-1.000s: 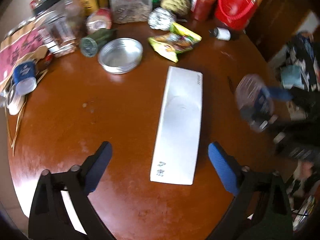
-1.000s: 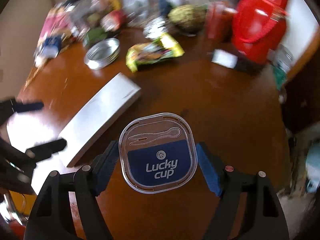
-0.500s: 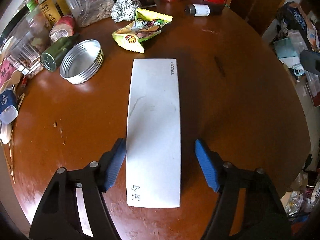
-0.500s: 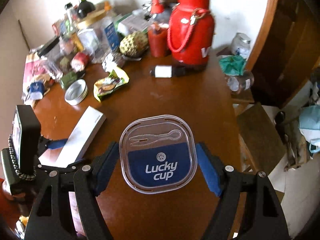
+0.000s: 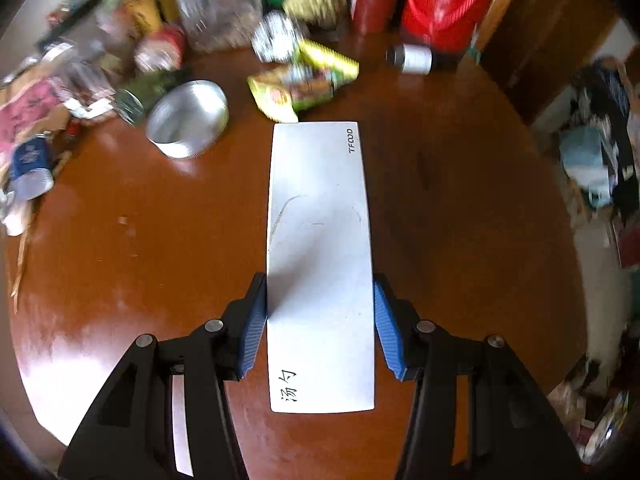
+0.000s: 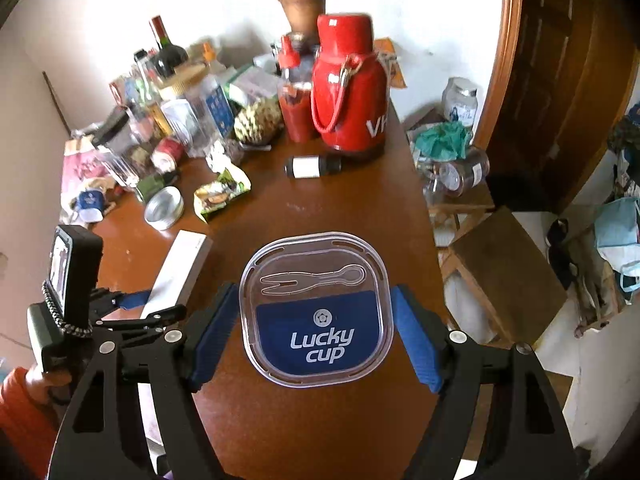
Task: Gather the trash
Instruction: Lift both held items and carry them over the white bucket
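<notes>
closing my left gripper on the long white box, i now have its blue pads right at the box's two long edges near the bottom of the frame; a second ago those jaws stood wide with the box lying loose and slanted between them. whether the pads already press i cannot tell, but the box is squared up between them, so this piece of trash looks about ready to lift. it rests flat on the brown table, running up the middle of the frame.

my right gripper is clamped on the clear lucky cup lid, as it was before, and the view has risen: the table edge and the floor at the right now show below it. that lid is collected and waiting for a bin, which i don't see.

above the box's far end lies a yellow snack wrapper, nearly touching it, and a metal tin lid to the upper left. both could get nudged if i drag rather than lift. bottles and a red thermos crowd the top.
</notes>
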### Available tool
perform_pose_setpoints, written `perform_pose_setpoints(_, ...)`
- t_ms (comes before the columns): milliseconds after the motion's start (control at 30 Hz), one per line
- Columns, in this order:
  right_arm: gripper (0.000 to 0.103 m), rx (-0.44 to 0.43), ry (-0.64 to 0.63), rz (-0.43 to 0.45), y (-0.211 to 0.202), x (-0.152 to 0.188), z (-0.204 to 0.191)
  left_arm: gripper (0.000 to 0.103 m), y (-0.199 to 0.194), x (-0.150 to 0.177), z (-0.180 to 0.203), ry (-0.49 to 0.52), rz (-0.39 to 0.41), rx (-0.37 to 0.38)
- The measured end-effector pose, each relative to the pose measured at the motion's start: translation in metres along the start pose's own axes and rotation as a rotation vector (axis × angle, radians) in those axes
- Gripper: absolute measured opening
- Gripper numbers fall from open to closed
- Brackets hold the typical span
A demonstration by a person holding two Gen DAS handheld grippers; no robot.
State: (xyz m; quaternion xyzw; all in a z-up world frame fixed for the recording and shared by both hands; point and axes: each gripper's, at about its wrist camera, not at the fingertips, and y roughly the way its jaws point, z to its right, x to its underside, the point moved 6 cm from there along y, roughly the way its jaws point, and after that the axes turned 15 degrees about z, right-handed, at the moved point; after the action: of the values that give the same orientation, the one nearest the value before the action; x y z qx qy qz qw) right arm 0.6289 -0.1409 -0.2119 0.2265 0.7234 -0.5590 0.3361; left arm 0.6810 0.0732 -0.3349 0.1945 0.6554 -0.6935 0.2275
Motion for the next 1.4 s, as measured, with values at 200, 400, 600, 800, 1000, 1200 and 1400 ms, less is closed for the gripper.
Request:
perform_pose_setpoints(200, 0.074, -0.055, -0.025, 0.082, -0.035, -0.016, 0.006, 0.05, -0.068, -0.027, 0.018, -0.063, 0.182, -0.054)
perform_pose_setpoints(400, 0.074, -0.096, -0.061, 0.174, -0.074, -0.033, 0.007, 0.05, -0.146, -0.046, 0.034, -0.126, 0.367, -0.074)
perform_pose_setpoints(600, 0.074, -0.136, -0.046, 0.282, -0.122, -0.049, -0.005, 0.05, -0.221, -0.045, 0.039, -0.134, 0.503, -0.073)
perform_pose_setpoints(800, 0.074, -0.135, -0.047, 0.381, -0.173, -0.044, -0.031, 0.05, -0.282, -0.029, 0.035, -0.12, 0.609, -0.044)
perform_pose_setpoints(1000, 0.074, -0.089, -0.024, 0.438, -0.219, -0.019, -0.061, 0.05, -0.335, 0.01, 0.022, -0.076, 0.664, 0.005)
perform_pose_setpoints(1200, 0.074, -0.049, 0.016, 0.456, -0.254, 0.023, -0.092, 0.05, -0.375, 0.069, 0.007, -0.023, 0.671, 0.036)
perform_pose_setpoints(1400, 0.074, 0.002, 0.028, 0.422, -0.276, 0.069, -0.114, 0.05, -0.384, 0.127, -0.003, -0.001, 0.605, 0.076)
